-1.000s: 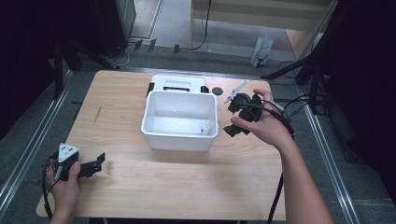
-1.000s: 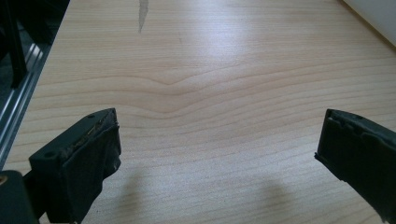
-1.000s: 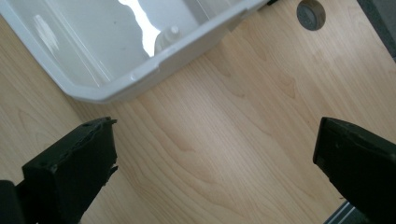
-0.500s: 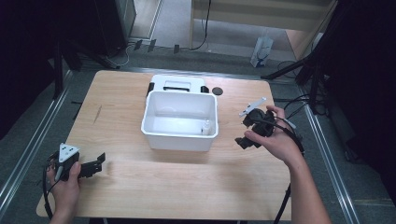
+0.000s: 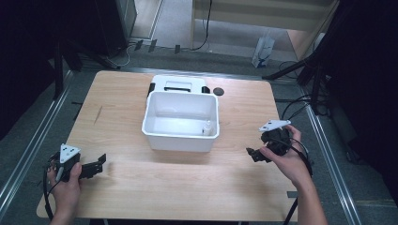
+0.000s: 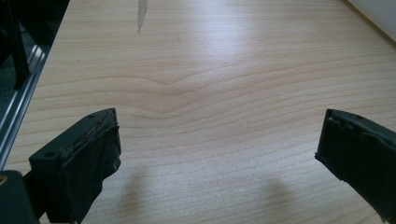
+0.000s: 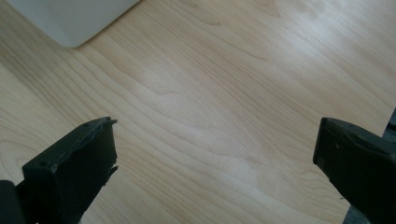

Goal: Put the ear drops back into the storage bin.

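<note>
Centre of the wooden table (image 5: 187,187): a white open-topped tub (image 5: 180,138), with a small white bottle (image 5: 205,127) standing upright inside near its front right corner. Just behind the tub and touching or nearly touching its far wall, a flat white device (image 5: 178,84) with black fittings at either side; near that device's right end, a small black disc (image 5: 218,91) lying on the wood. Towards the table's left side, well apart from the tub, a thin dark streak (image 5: 97,114) in the surface.

Right of the tub and clear of it, the right gripper (image 5: 253,153), held in the right hand (image 5: 286,161) low over bare wood, grey three-cornered plate (image 5: 274,124) uppermost, jaws pointing left towards the tub. Jaws spread wide in the right gripper view, nothing between them but table grain, a rounded corner of the tub showing at upper left.

At the near left corner of the table, well apart from the tub, the left gripper (image 5: 97,164), gripped by the left hand (image 5: 65,187), jaws aimed right across the table. Jaws likewise wide apart and empty in the left gripper view, with shadows cast on the wood beneath them and an edge of the tub at far upper right.

Around the table, grey floor and trailing black cables (image 5: 300,101)
</note>
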The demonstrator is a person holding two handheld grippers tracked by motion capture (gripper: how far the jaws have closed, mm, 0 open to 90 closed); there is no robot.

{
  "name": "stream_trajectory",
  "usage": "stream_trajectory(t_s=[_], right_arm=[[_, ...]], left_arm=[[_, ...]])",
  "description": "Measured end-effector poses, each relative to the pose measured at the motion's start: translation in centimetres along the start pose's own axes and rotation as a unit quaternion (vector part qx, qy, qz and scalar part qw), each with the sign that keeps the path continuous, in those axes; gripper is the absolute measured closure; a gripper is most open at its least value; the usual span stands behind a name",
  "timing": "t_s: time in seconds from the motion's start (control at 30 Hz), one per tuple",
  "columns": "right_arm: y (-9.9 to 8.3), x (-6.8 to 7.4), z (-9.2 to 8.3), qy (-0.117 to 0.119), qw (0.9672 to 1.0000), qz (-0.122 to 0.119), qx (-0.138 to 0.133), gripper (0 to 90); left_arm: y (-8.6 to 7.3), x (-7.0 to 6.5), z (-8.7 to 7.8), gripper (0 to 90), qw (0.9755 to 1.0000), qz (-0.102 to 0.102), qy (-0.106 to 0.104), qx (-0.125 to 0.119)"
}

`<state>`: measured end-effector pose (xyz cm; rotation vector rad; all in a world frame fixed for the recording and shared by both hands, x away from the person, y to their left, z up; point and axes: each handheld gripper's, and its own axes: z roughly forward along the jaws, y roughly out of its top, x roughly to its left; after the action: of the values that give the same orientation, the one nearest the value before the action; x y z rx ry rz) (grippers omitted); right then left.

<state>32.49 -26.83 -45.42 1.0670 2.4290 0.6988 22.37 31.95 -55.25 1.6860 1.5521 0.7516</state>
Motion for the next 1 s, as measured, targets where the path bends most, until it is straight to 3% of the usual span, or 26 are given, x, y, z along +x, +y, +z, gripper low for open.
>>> stream_trajectory(t_s=[0.03, 0.1, 0.17, 0.23, 0.3, 0.37, 0.47, 0.5, 0.53, 0.57, 0.6, 0.67, 0.73, 0.77, 0.83, 0.97, 1.0], right_arm=[[0.0, 0.0, 0.0, 0.000, 1.0000, 0.000, 0.000, 0.0], [-1.7, 0.1, 0.0, -0.012, 0.9993, 0.031, -0.020, 0.0], [-2.8, 0.1, 0.1, -0.013, 0.9981, 0.047, -0.037, 0.0], [-3.2, 0.1, 0.1, -0.014, 0.9976, 0.053, -0.041, 0.0], [-5.0, 0.2, 0.0, -0.024, 0.9948, 0.075, -0.064, 0.0], [-5.4, 0.2, 0.1, -0.024, 0.9939, 0.081, -0.070, 0.0], [-7.3, 0.2, 0.1, -0.024, 0.9900, 0.102, -0.095, 0.0], [-8.6, 0.3, 0.1, -0.024, 0.9871, 0.112, -0.111, 0.0], [-8.6, 0.3, 0.1, -0.024, 0.9871, 0.112, -0.111, 0.0], [-10.0, 0.5, 0.1, -0.024, 0.9832, 0.127, -0.129, 0.0], [-10.0, 0.5, 0.1, -0.024, 0.9832, 0.127, -0.129, 0.0], [-11.9, 0.7, 0.0, -0.049, 0.9760, 0.148, -0.152, 0.0], [-13.0, 0.7, -0.2, -0.044, 0.9711, 0.165, -0.167, 0.0], [-13.0, 0.7, -0.2, -0.044, 0.9711, 0.165, -0.167, 0.0], [-14.3, 0.8, -0.4, -0.038, 0.9641, 0.181, -0.190, 0.0], [-15.4, 1.0, -0.4, -0.031, 0.9591, 0.193, -0.205, 0.0], [-15.7, 0.9, -0.7, -0.022, 0.9516, 0.207, -0.226, 0.0]], left_arm=[[0.0, 0.0, 0.0, 0.3, 1.0000, 0.000, 0.000, 0.000], [0.0, 0.0, 0.0, 0.3, 1.0000, 0.002, 0.001, 0.001], [0.0, 0.0, 0.0, 0.4, 1.0000, 0.000, 0.001, 0.000], [0.0, 0.0, 0.0, 0.3, 1.0000, 0.000, 0.001, 0.000], [0.0, 0.0, 0.0, 0.3, 1.0000, 0.001, 0.002, -0.001], [0.0, -0.1, 0.0, 0.3, 1.0000, 0.002, 0.002, 0.000], [0.0, -0.1, 0.0, 0.4, 1.0000, 0.003, 0.001, 0.002], [0.0, -0.1, 0.0, 0.3, 1.0000, 0.002, 0.002, 0.001], [0.0, -0.1, 0.0, 0.4, 1.0000, 0.002, 0.002, 0.001], [0.0, -0.1, 0.0, 0.4, 1.0000, 0.000, 0.002, 0.000], [0.0, -0.1, 0.0, 0.3, 1.0000, 0.000, 0.002, 0.000], [0.0, 0.0, 0.0, 0.3, 1.0000, -0.004, 0.004, -0.001], [0.0, 0.1, -0.1, 0.3, 0.9999, -0.009, 0.007, -0.003], [0.0, 0.1, -0.1, 0.3, 0.9999, -0.009, 0.007, -0.003], [0.0, 0.2, -0.1, 0.3, 0.9999, -0.013, 0.010, -0.006], [0.0, 0.1, -0.1, 0.3, 0.9998, -0.014, 0.015, -0.001], [0.0, 0.1, -0.1, 0.3, 0.9998, -0.012, 0.017, 0.000]])
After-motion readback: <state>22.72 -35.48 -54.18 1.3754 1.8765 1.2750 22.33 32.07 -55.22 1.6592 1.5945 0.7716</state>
